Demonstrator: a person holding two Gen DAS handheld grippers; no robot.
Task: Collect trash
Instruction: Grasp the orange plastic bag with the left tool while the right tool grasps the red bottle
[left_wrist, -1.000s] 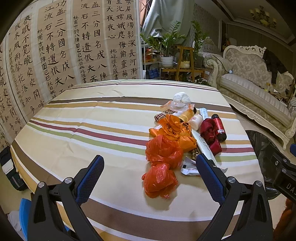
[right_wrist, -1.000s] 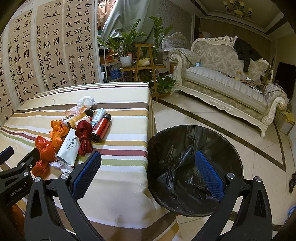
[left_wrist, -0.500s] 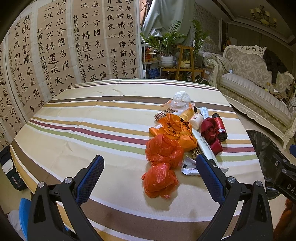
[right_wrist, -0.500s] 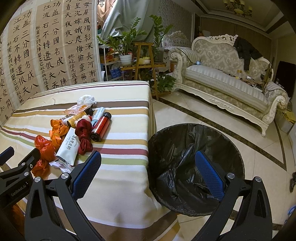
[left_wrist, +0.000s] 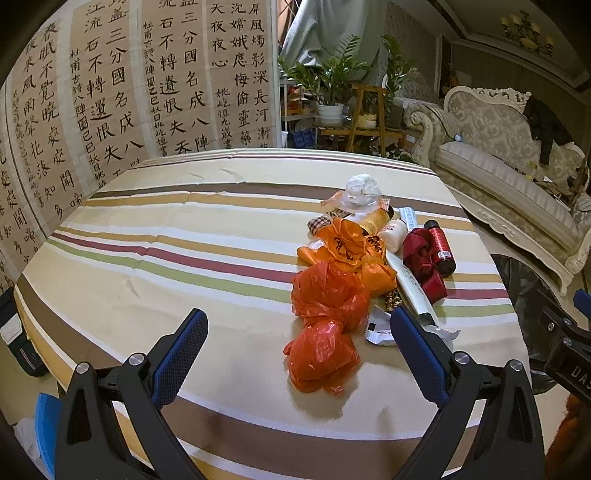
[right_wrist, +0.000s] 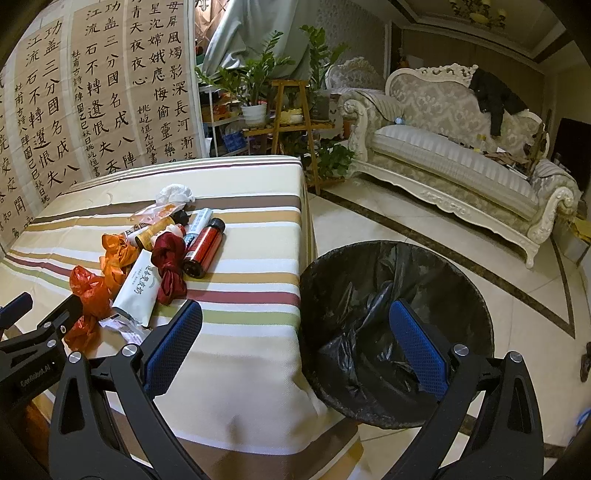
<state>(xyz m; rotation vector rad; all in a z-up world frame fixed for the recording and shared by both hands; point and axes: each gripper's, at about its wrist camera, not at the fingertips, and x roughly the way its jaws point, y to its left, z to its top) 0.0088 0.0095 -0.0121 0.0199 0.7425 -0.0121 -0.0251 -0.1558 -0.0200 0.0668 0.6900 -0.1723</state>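
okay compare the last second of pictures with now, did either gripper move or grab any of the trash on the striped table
Nothing visibly changed. The left gripper and right gripper are both open and empty, as before. The crumpled orange plastic bags, the red cylindrical bottle and the black-lined round trash bin lie where they were.

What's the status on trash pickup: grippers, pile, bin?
Left gripper open, empty, facing the trash pile. Right gripper open, empty. Pile untouched on striped table. Bin beside table edge, path clear.
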